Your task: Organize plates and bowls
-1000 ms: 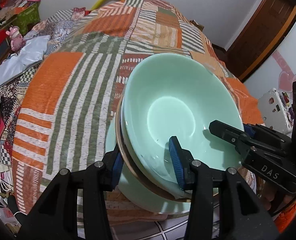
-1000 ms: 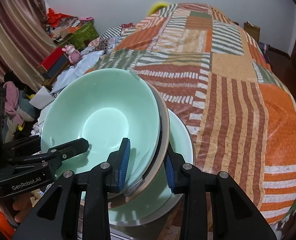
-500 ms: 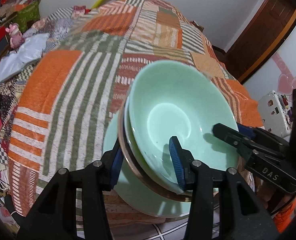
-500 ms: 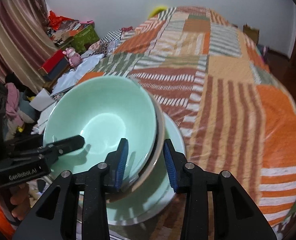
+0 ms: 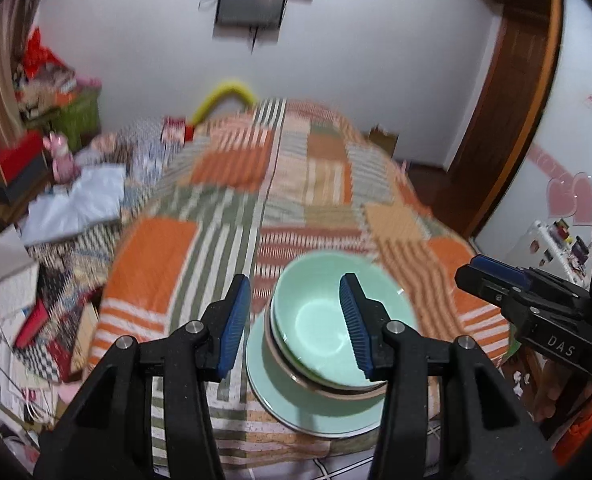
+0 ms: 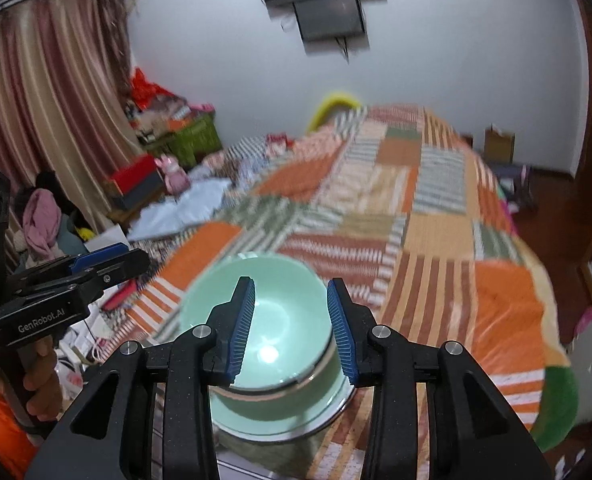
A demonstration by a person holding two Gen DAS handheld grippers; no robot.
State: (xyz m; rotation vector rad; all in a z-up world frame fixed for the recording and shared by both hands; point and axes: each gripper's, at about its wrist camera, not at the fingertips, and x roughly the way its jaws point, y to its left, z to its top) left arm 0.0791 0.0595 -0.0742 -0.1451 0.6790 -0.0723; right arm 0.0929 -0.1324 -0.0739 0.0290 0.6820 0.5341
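Observation:
A stack of mint-green bowls (image 5: pixel 328 320) sits on a mint-green plate (image 5: pixel 296 408) at the near edge of the bed; it also shows in the right wrist view (image 6: pixel 279 320), with the plate (image 6: pixel 255 420) under it. My left gripper (image 5: pixel 293 320) is open and empty, held back above the stack. My right gripper (image 6: pixel 291 326) is open and empty, also pulled back above the bowls. Each gripper shows in the other's view: the right one (image 5: pixel 496 276), the left one (image 6: pixel 111 260).
The stack rests on a patchwork orange-and-striped quilt (image 5: pixel 223 208) that covers the bed. Clutter, boxes and a pink toy (image 5: pixel 59 156) lie on the floor to the left. A wooden door (image 5: pixel 508 120) stands at the right.
Both grippers have let go of the bowl rims, opened and pulled back and up. The bowl stack now stands alone on the plate.

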